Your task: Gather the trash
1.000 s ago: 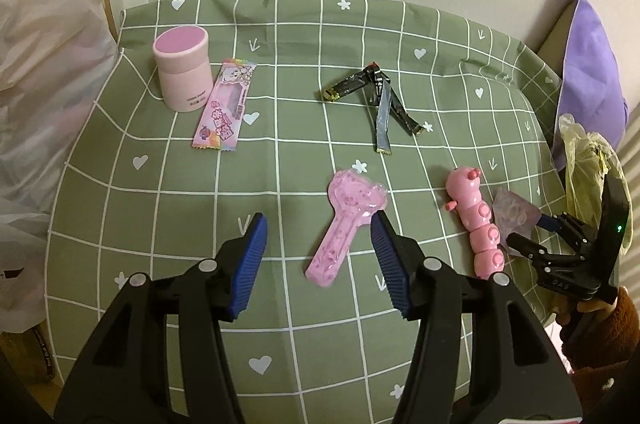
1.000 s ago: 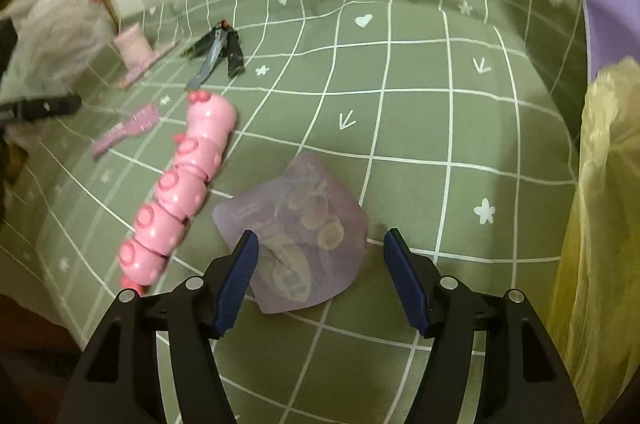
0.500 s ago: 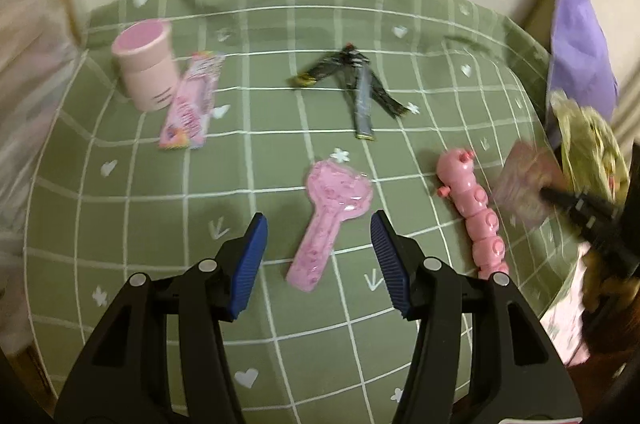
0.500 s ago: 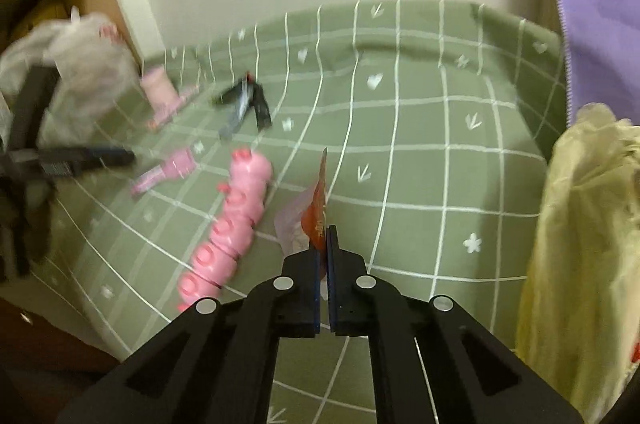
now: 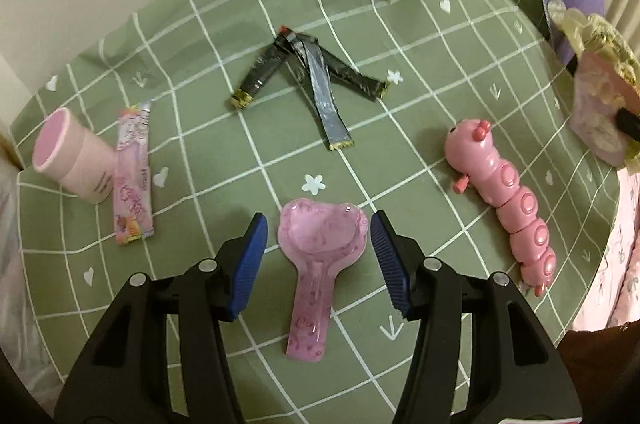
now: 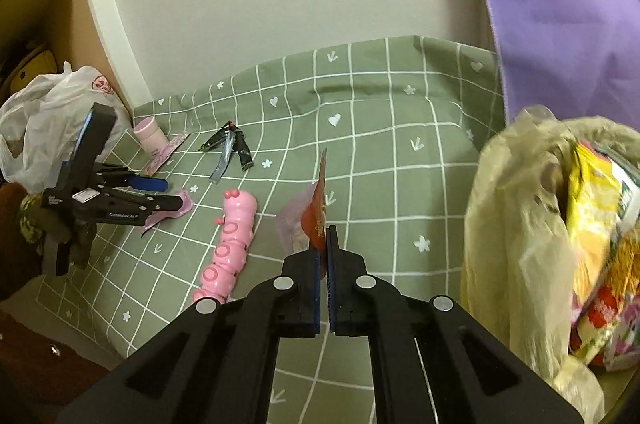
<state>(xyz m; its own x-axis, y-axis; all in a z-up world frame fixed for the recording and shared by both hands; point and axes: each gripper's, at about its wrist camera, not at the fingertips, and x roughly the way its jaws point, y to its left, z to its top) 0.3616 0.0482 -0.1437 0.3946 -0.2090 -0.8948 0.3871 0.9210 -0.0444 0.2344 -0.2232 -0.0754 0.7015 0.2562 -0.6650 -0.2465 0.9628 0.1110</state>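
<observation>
My right gripper (image 6: 324,244) is shut on a thin purple-and-red snack pouch (image 6: 314,216), held edge-up above the green checked cloth (image 6: 380,151). The left wrist view shows the same pouch (image 5: 596,111) at the far right, next to the yellowish trash bag (image 5: 592,31). That bag (image 6: 520,244) gapes at the right with bright packets inside. My left gripper (image 5: 318,256) is open, its blue pads flanking the head of a pink heart-shaped scoop (image 5: 320,248) without touching it. Three dark stick wrappers (image 5: 312,71) and a pink stick wrapper (image 5: 132,175) lie farther back.
A pink cup (image 5: 72,159) stands beside the pink wrapper. A pink caterpillar toy (image 5: 500,191) lies at the right of the cloth. A white plastic bag (image 6: 48,115) sits off the table's left end, a purple cloth (image 6: 560,15) hangs at the back right.
My right gripper shut on the pouch and lifted it off the cloth. My left gripper rolled and moved forward, so the pink scoop's head now lies between its fingers.
</observation>
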